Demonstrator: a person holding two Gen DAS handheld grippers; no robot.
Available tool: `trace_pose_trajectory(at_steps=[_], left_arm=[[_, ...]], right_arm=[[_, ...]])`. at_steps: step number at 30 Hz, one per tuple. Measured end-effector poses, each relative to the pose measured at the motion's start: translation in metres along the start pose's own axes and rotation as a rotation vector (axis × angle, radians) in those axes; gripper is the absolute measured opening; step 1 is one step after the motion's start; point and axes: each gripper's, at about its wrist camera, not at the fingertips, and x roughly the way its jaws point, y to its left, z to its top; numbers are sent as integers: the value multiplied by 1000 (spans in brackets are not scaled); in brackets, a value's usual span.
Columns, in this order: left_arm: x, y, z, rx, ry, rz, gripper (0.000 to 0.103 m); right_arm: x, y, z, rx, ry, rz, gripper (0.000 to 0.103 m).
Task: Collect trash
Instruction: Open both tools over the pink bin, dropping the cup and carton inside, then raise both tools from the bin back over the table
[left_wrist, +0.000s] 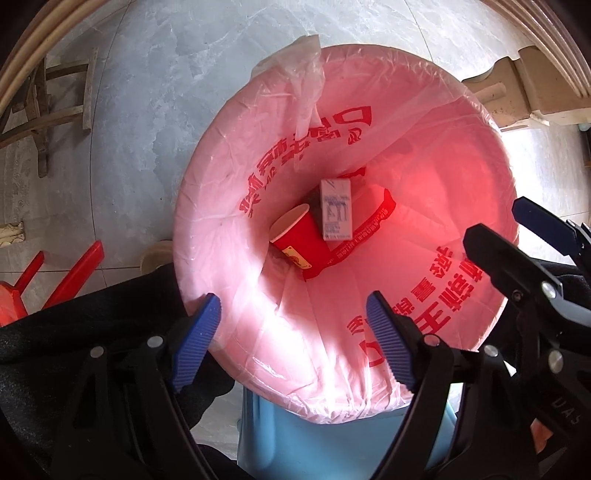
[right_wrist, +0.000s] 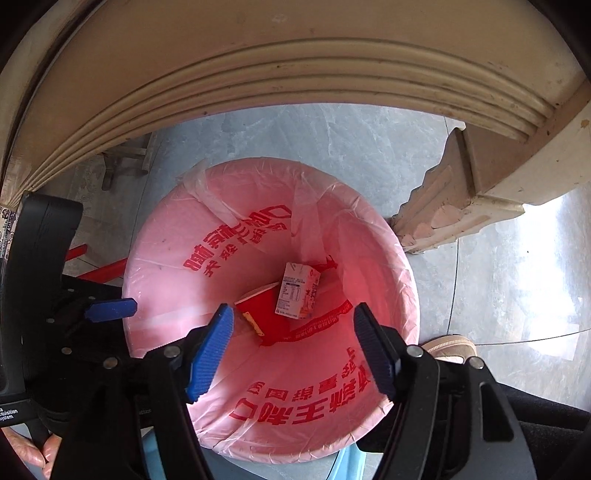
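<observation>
Both grippers (left_wrist: 293, 343) (right_wrist: 293, 350) agape above bin rim (right_wrist: 413, 295).

Home interior, marble floor tiles (right_wrist: 369, 147), carved cream table (right_wrist: 295, 55), wooden chair (left_wrist: 48, 103)

grey marble floor (right_wrist: 354, 136); cream moulded bench edge (right_wrist: 295, 66) with carved leg (right_wrist: 443, 210); wooden chair (left_wrist: 44, 103); red frame (left_wrist: 74, 273) at left; beige shoe (right_wrist: 448, 349).
</observation>
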Motion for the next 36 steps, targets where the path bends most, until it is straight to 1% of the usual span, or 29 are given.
trace_pose_trajectory(at_steps=[6, 14, 16, 18, 20, 22, 25, 28, 30, 31, 33, 34, 36], left_arm=[[-9, 0, -1, 2, -24, -11, 81], [-20, -8, -9, 36, -70, 47, 81], [-26, -9, -13, 43, -87, 62, 81], [-36, -10, -19, 48, -115, 76, 81], [-48, -8, -27, 52, -138, 106, 81], [-63, -6, -36, 53, -167, 108, 81], [-93, 2, -50, 44, -213, 98, 81], [-136, 9, -64, 46, -280, 91, 81], [-168, 13, -69, 46, -324, 106, 81], [-187, 15, -70, 49, -345, 125, 81], [-219, 18, -70, 53, -384, 157, 81], [-238, 20, -69, 55, -408, 171, 82], [-272, 23, -68, 62, -441, 155, 82]], right_arm=[[-6, -3, 0, 9, -17, -5, 67], [-22, -2, -8, 3, -38, 4, 68], [-31, -1, -10, 1, -55, 9, 70], [-42, 1, -15, 3, -80, 16, 77], [-55, 5, -21, -3, -101, 36, 78], [-69, 8, -25, -3, -120, 59, 79], [-99, 14, -31, -24, -159, 103, 79], [-142, 26, -34, -91, -218, 114, 80], [-177, 34, -32, -143, -269, 116, 86], [-196, 37, -31, -167, -301, 121, 88], [-235, 41, -26, -209, -364, 133, 95], [-254, 42, -22, -227, -393, 141, 95], [-290, 42, -13, -263, -440, 156, 96]])
